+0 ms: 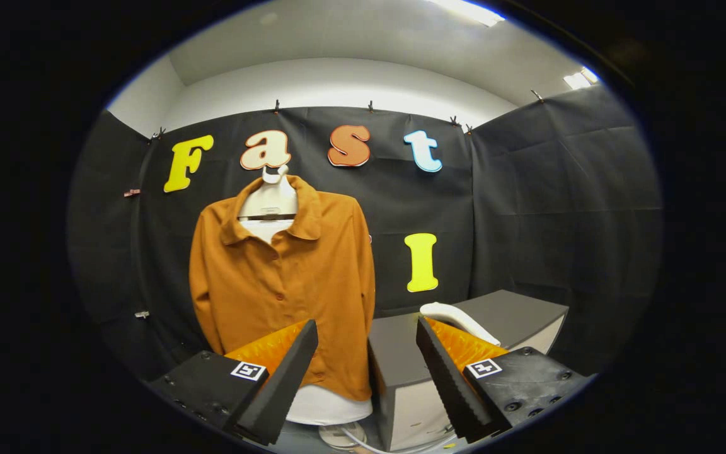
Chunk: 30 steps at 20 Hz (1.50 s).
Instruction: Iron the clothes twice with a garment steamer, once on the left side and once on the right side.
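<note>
I have the gripper (367,328) held back from the work, its two fingers (287,372) spread wide with nothing between them. Each finger carries one square marker on its base, so two markers (248,371) in all.

Beyond the fingers I count one shirt (284,284), orange-brown with a collar and a buttoned front. I can make out about three buttons (276,258) down the placket. It hangs on one white bust form (270,198), whose neck shows above the open collar and whose lower body shows below the hem. The form's round foot (338,435) sits low between the fingers, with one white cable (375,444) running from it toward the box.

Just beside the shirt stands one grey box (527,315) with pale sides; its top is the only raised surface here. One white steamer (457,318) lies on that top, near the edge closest to me, long handle slanting across. My right finger partly covers it, so I cannot tell its head or how it is turned. The steamer is well apart from the shirt and ahead of the right finger, untouched by either finger.

Behind everything hangs the black cloth wall (558,202), pinned along its top edge by several small clips (276,106); I count at least five. Two ceiling lights (580,79) glow above it.
</note>
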### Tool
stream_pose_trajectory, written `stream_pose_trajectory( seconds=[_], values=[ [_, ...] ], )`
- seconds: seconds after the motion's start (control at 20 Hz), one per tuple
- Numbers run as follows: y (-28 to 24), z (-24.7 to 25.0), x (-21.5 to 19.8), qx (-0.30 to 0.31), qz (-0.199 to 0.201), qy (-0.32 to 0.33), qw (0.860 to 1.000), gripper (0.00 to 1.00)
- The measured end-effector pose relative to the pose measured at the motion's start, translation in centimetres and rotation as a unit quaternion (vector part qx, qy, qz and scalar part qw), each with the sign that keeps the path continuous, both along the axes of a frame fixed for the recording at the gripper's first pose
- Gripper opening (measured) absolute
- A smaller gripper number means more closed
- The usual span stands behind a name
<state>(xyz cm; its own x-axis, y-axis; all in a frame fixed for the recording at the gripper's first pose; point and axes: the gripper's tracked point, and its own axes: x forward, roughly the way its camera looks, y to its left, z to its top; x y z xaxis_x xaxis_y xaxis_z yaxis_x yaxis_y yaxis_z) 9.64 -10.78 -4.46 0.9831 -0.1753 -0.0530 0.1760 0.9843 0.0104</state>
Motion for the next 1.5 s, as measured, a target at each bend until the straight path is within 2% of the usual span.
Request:
stream_pose_trajectory(
  seconds=[0.4,0.8,1.25,1.5],
  values=[
    [-11.5,-1.8,5.9,0.016,-0.009,0.025,0.999,0.99],
    [-19.1,-6.7,12.0,0.042,-0.011,0.081,0.996,0.98],
    [-22.4,-13.5,17.4,0.06,0.008,0.169,0.984,0.98],
    [-23.6,-17.3,19.5,0.072,0.009,0.238,0.969,0.98]
  ],
)
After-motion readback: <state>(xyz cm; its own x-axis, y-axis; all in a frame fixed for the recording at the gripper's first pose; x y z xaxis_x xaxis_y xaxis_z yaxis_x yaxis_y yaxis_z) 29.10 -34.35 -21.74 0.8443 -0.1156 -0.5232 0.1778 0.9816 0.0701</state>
